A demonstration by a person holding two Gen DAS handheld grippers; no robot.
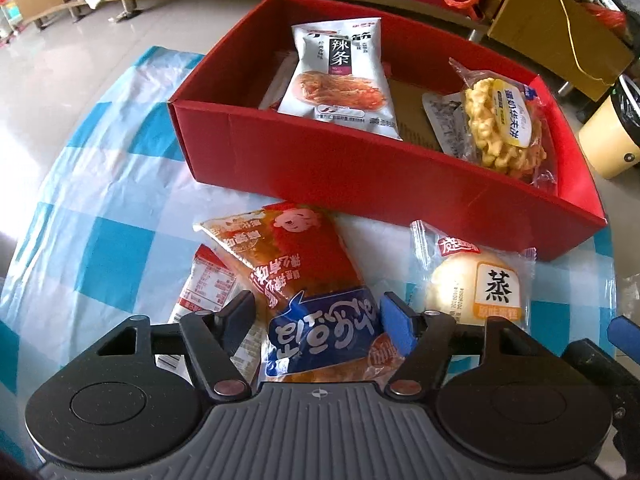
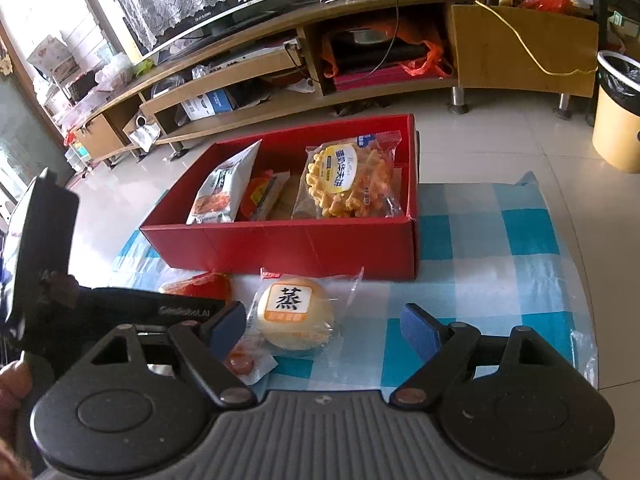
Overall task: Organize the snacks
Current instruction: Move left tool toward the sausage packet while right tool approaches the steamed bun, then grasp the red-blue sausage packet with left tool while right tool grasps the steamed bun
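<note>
Left tool (image 1: pixel 316 312) straddling the orange-and-blue snack packet (image 1: pixel 308 292) at lower centre, fingers spread, not yet pinching. Close squarely on the packet's middle, lift clear, carry into the red box (image 1: pixel 360 168) above. Right tool (image 2: pixel 324 326) spread wide, holding nothing, beside the steamed cake (image 2: pixel 294 316).

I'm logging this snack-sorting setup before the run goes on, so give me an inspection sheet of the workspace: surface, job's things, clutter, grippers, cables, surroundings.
Surface: blue-and-white checked plastic tablecloth.
Job's things: red cardboard box holds a white spicy-strip packet and a yellow waffle packet; outside lie an orange-and-blue bread packet and a round steamed cake packet.
Clutter: nothing seen.
Grippers: left gripper straddles the bread packet, grip unclear; right gripper open, holding nothing.
Cables: yellow cable draped over the wooden TV cabinet.
Surroundings: tiled floor, yellow waste bin.
</note>
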